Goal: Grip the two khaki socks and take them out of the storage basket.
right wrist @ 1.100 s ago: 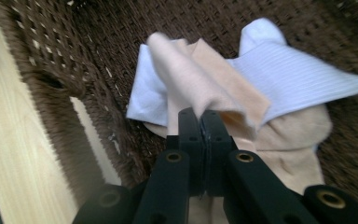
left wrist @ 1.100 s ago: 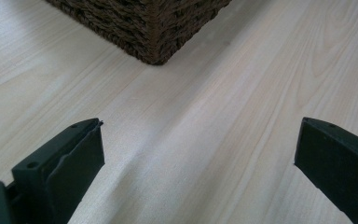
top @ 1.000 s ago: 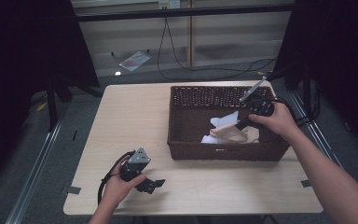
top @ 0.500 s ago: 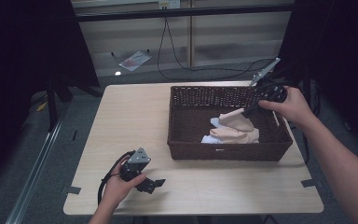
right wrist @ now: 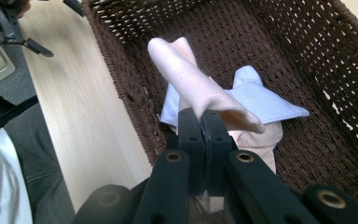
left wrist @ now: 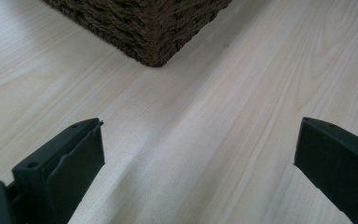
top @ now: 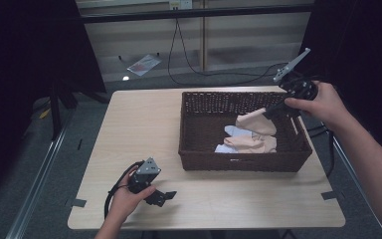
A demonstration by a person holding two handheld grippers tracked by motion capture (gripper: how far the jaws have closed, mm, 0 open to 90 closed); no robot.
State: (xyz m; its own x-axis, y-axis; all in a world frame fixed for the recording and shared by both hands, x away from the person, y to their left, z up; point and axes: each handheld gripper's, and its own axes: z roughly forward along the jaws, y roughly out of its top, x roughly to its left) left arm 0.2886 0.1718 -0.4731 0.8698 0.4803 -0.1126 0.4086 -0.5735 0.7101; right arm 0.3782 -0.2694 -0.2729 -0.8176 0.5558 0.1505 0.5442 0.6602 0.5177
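Dark curtains hang on both sides of the room, and beyond the far edge of the pale wooden worktop (top: 144, 129) a black cable (top: 194, 69) loops across the grey floor. On the right half of the worktop stands a dark brown woven basket (top: 199, 144), long side toward the person. Over its far right corner the right claw (top: 267, 112) is held up in the air by the person's right hand (top: 323, 102), its jaws pressed together on one end of a peach-coloured cloth (top: 256, 123); the right gripper view shows that end pinched flat between the black jaws while the cloth (right wrist: 191, 79) rises away from them in a soft roll. The lower part of the cloth drapes down to the basket floor, where more peach fabric is bunched on top of a light blue cloth (top: 233, 132) lying near the middle. At the near left of the worktop the left claw (top: 165, 197) rests low on the wood in the person's left hand (top: 127, 199), well apart from the basket, a cable curling behind it. In the left gripper view its two jaws stand spread wide with bare wood between them, and a corner of the basket (left wrist: 154, 32) sits just ahead.
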